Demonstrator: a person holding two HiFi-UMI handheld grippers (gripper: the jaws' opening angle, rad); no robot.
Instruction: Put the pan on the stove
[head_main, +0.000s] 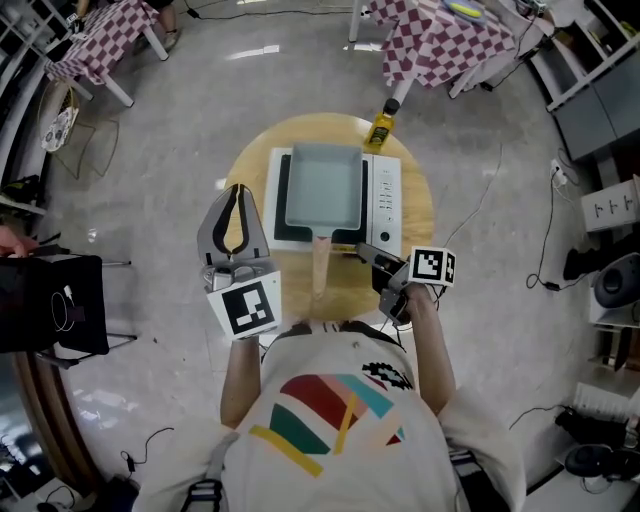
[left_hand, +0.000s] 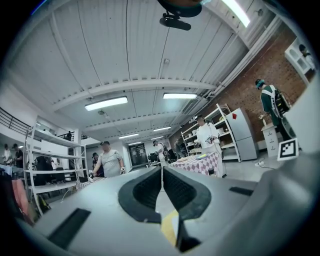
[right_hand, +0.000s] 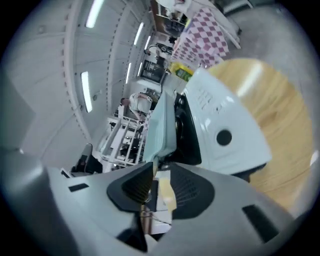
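A pale blue-green square pan (head_main: 322, 185) sits on the black top of a white stove (head_main: 385, 195) on a round wooden table (head_main: 420, 215). Its wooden handle (head_main: 320, 265) points toward me. My right gripper (head_main: 366, 250) is at the stove's front edge, right of the handle and apart from it. In the right gripper view the jaws (right_hand: 155, 172) stand slightly apart with nothing between them, and the pan (right_hand: 162, 125) shows edge-on just beyond them. My left gripper (head_main: 238, 190) is raised left of the stove, shut and empty, aimed at the ceiling (left_hand: 162, 169).
A yellow bottle (head_main: 380, 128) stands at the table's far edge behind the stove. Checkered-cloth tables (head_main: 440, 40) stand further back. A black chair (head_main: 60, 300) is at the left, and cables lie on the floor at the right. Several people stand by shelves in the left gripper view.
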